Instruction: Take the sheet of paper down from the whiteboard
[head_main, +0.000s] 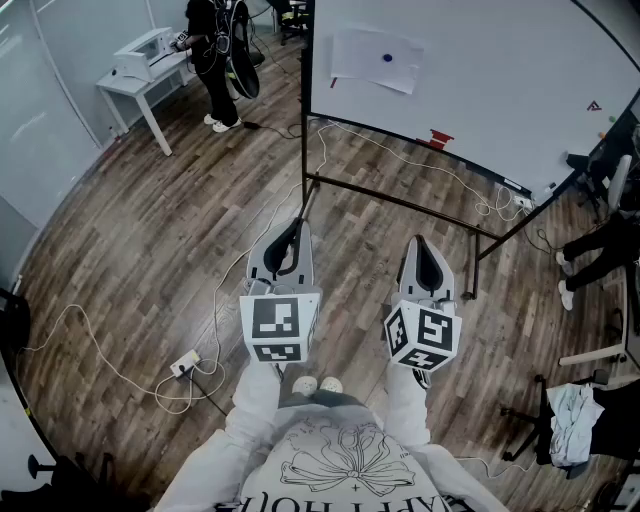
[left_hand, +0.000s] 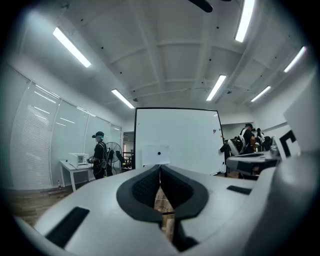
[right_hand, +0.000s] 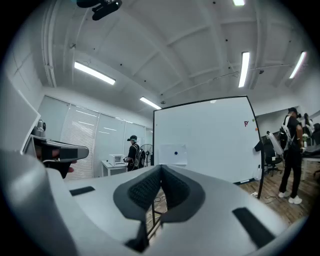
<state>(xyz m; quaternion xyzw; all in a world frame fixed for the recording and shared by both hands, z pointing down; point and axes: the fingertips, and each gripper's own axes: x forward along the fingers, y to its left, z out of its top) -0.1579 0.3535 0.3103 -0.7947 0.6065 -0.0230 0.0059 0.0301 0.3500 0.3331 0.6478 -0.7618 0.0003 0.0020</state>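
Both clenched empty, our left gripper and right gripper sit well apart from the white rectangular paper sheet under a blue round magnet on the white whiteboard. Tugging against that magnet, we risk tearing it.

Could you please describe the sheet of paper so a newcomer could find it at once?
Find the large whiteboard on its black stand over the wooden floor. Low on its left half hangs the sheet of paper, a pale rectangle pinned by one dark blue magnet. It is the only sheet there, far from the tiny red mark near the right edge.
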